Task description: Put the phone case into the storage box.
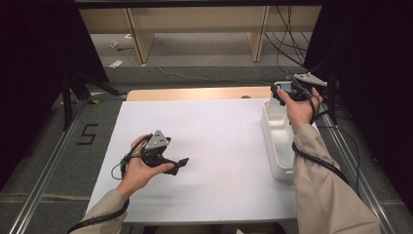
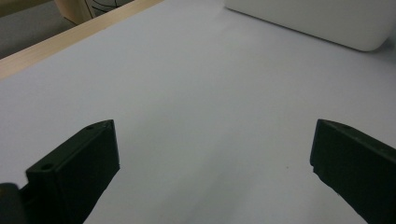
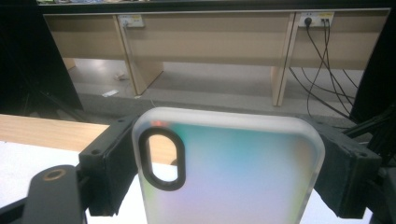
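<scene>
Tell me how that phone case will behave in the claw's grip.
The phone case looks thin and hollow, so probably light and slightly bendy. Its frosted, smooth surface may slip between the right claw pads. Being held by its edges, it could twist if bumped.

**Where everything sits on my table**

My left gripper [image 1: 176, 163] rests low over the sheet [image 1: 214, 146] that covers most of the table [image 1: 195, 93], toward the near left part of it, with nothing between its spread jaws. The bin [image 1: 278, 146] stands along the sheet's right edge, running from near to far, well apart from my left hand [image 1: 139, 170]. My right gripper [image 1: 281, 94] is up above the bin's far end, clamped across the sides of a phone case [image 3: 229, 168]; I think the case hangs over the bin, though the high view is too small there to be sure. Behind the table, across the floor, stand wooden benches [image 1: 195, 22].
</scene>
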Demonstrator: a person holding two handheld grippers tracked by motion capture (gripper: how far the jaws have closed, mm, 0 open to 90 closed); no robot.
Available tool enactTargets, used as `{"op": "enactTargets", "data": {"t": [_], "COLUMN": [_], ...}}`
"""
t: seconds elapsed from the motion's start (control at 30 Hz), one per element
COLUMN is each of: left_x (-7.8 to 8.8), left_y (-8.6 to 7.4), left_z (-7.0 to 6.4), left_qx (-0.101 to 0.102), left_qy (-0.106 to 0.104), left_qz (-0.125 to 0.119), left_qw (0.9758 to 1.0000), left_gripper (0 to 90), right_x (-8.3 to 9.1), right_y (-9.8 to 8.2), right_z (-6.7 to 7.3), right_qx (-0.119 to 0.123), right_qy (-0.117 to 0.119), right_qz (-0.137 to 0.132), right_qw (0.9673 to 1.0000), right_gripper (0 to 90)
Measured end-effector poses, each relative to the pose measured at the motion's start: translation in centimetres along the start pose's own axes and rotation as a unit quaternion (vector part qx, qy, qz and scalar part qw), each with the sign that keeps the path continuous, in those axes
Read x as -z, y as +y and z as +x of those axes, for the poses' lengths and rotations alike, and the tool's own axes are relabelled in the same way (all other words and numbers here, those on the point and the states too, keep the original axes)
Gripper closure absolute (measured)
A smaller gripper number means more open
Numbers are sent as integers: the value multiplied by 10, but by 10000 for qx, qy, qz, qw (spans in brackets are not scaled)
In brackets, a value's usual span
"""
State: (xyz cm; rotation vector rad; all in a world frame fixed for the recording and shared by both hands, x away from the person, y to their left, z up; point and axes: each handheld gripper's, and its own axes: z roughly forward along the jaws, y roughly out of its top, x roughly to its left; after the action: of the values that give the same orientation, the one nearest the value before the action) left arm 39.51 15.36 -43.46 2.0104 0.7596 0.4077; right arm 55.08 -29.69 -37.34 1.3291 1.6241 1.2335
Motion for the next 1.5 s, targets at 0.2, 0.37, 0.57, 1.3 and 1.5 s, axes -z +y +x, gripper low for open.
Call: {"op": "enactTargets", "data": {"t": [0.2, 0.37, 0.57, 1.3, 1.5], "left_x": [0, 0, 0, 0, 0], "left_y": [0, 0, 0, 0, 0], "left_z": [0, 0, 0, 0, 0], "left_qx": [-4, -4, -3, -15, -17], "left_qy": [-3, -1, 3, 7, 6], "left_qz": [9, 1, 13, 12, 11], "left_qw": [10000, 10000, 10000, 10000, 10000], "left_gripper": [6, 6, 6, 6, 6], "right_x": [-2, -4, -5, -13, -15], "right_y": [-1, -2, -2, -8, -11], "right_z": [-2, -3, -4, -6, -6], "right_qx": [-28, -31, -36, -37, -21], "right_qy": [-37, -56, -78, -133, -137], "right_qz": [29, 47, 51, 167, 212], "right_qw": [10000, 10000, 10000, 9998, 9997], "right_gripper": [187, 187, 187, 187, 186]}}
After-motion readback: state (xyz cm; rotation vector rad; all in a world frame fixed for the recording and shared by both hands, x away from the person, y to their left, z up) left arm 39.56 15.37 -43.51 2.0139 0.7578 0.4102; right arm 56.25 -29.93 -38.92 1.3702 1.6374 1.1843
